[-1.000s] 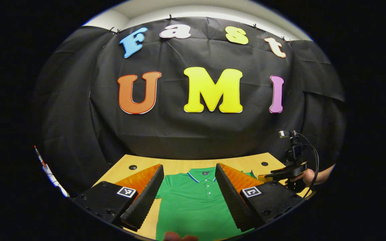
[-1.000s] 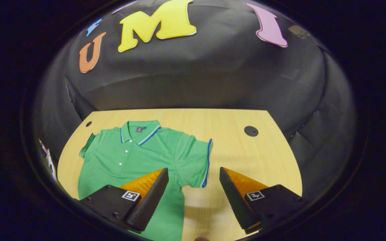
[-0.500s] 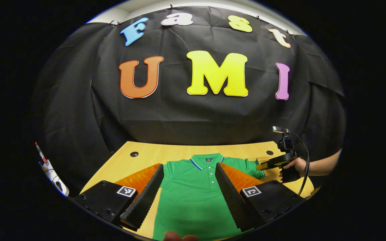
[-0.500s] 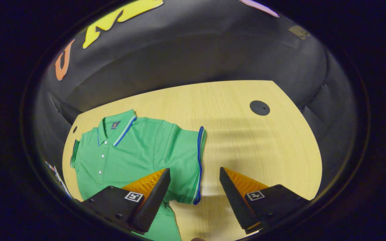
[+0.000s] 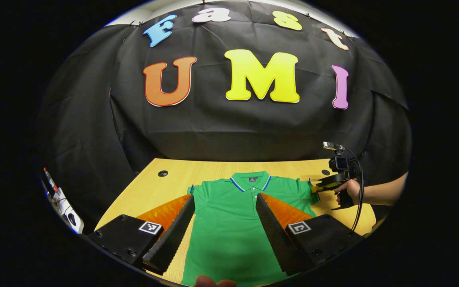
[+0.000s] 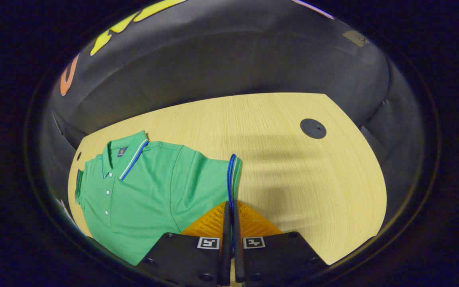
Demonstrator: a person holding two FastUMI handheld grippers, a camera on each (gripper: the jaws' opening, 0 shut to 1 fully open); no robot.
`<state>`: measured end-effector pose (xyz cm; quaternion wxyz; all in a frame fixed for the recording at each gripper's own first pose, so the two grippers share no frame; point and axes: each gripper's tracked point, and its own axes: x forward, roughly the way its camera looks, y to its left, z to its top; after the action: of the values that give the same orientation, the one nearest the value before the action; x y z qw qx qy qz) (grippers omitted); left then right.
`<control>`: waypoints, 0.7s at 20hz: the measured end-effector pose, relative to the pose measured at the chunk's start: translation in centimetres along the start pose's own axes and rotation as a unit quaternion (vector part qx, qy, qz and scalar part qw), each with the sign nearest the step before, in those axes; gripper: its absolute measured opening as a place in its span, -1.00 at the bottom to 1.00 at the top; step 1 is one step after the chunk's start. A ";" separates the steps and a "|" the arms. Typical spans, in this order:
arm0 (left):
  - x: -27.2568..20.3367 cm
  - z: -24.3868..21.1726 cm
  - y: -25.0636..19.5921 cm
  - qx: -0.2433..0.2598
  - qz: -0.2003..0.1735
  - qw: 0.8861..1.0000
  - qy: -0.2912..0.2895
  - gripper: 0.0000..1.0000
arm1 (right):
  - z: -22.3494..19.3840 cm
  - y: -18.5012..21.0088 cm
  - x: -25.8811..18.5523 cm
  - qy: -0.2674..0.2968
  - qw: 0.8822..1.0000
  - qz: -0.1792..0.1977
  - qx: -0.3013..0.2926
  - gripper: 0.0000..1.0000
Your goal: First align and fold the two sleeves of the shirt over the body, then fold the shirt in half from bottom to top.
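Shirt [image 5: 233,223] lies flat, face up, collar toward the wall, on the counter [image 6: 293,167]. Judged light, limp knit; will drape and slide, so take it by hems.

Right gripper [image 6: 229,217] pressed together on the sleeve [image 6: 232,175] cuff edge. Left gripper [image 5: 223,215] spread, over the body.

Nothing blocks the fold.

Bright overhead light, soft shadows on the table [image 6: 293,167]; fisheye bends the edges, which look perhaps slightly blurred
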<state>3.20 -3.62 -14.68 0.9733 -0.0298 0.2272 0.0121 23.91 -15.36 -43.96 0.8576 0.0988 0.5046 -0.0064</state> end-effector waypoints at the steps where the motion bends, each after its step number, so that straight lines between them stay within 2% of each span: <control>1: -0.1 -0.1 0.0 -0.002 0.001 1.000 0.001 0.98 | -0.1 0.0 0.4 0.006 1.000 0.005 0.001 -0.94; 3: -0.3 -0.1 0.2 -0.002 0.004 1.000 0.000 0.98 | -0.1 0.1 -0.4 0.006 1.000 0.013 0.015 -1.00; 7: -0.6 0.1 1.4 0.000 0.014 1.000 -0.004 0.98 | 2.1 0.9 -2.7 -0.032 0.997 0.031 0.056 -0.95; 13: -1.9 0.3 4.0 0.003 0.038 0.999 -0.015 0.98 | 3.8 5.3 -5.1 -0.054 0.997 0.037 0.040 -1.00; 14: -2.2 0.4 4.5 0.000 0.043 0.999 -0.016 0.98 | 3.9 6.5 -5.2 -0.056 0.997 0.038 0.034 -0.96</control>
<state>1.20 0.88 -13.60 0.9755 -0.0202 0.2123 0.0547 25.45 -10.17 -36.56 0.8804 0.1466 0.4510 0.0034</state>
